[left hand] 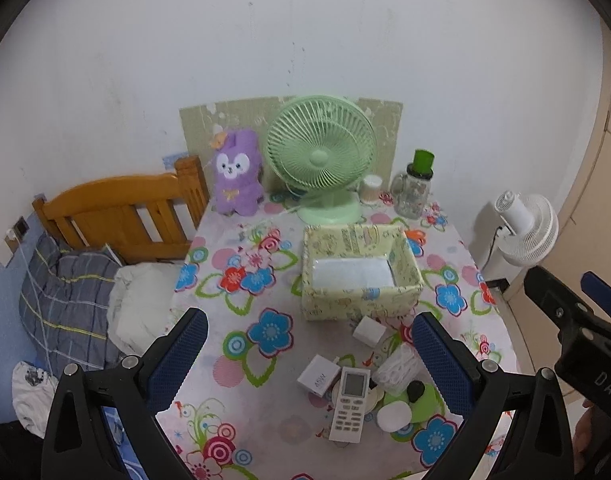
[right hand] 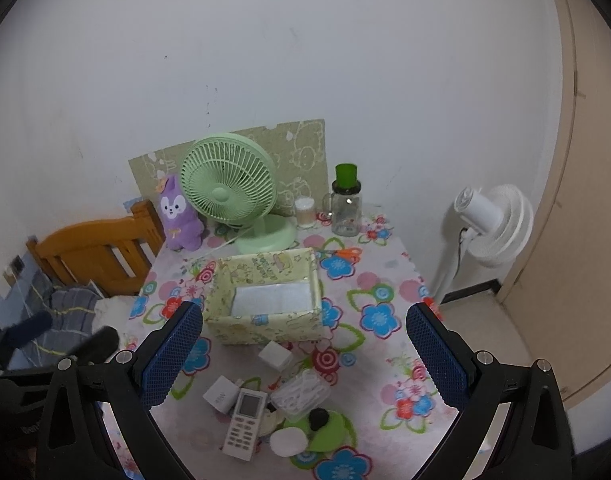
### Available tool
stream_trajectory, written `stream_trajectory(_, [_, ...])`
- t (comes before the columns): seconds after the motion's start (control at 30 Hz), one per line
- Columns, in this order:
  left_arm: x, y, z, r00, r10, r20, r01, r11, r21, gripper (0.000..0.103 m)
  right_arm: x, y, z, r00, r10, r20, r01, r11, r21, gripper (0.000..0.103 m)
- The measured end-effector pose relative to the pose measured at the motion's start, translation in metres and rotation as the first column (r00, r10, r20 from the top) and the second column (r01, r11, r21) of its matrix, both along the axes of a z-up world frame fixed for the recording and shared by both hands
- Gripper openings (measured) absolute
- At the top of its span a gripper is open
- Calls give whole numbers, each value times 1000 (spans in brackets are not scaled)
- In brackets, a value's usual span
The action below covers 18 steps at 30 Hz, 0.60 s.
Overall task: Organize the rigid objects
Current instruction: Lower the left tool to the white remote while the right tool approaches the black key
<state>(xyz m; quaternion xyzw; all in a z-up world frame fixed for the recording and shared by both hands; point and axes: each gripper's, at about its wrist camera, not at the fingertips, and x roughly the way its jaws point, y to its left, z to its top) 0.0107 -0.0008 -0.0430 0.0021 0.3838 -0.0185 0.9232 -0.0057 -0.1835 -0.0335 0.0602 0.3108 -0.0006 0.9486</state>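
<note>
A pale yellow fabric storage box [left hand: 357,300] [right hand: 265,326] stands open in the middle of the flowered table; only its white bottom shows inside. In front of it lies a cluster: a white remote control [left hand: 348,404] [right hand: 244,424], a white charger block [left hand: 319,376] [right hand: 222,394], a small white cube [left hand: 368,330] [right hand: 275,355], a clear box of cotton swabs [left hand: 397,368] [right hand: 301,394], a green lid [left hand: 423,400] [right hand: 329,428] with a small black object on it, and a white round pad [left hand: 394,416] [right hand: 287,442]. My left gripper [left hand: 309,356] is open and empty above the cluster. My right gripper [right hand: 305,348] is open and empty too.
At the table's back stand a green desk fan [left hand: 321,156] [right hand: 229,192], a purple plush toy [left hand: 235,172] [right hand: 177,212], a swab jar [left hand: 370,190] and a glass jar with a green lid [left hand: 415,188] [right hand: 346,204]. A wooden bed [left hand: 117,212] lies left, a white floor fan [left hand: 525,228] [right hand: 493,220] right.
</note>
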Motion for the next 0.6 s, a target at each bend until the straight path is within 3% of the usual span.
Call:
stream_trajectory(0.23, [1,-14,-34,999,-46,-29,47,997,57,103,7,4,-36,1000,3,-18,-4,999,-38,103])
stream_trajectory(0.6, [0,-25,-85,993,-85,-82,90,994,57,103,12,8,-85,998,46,-38,-48,997,-64,103])
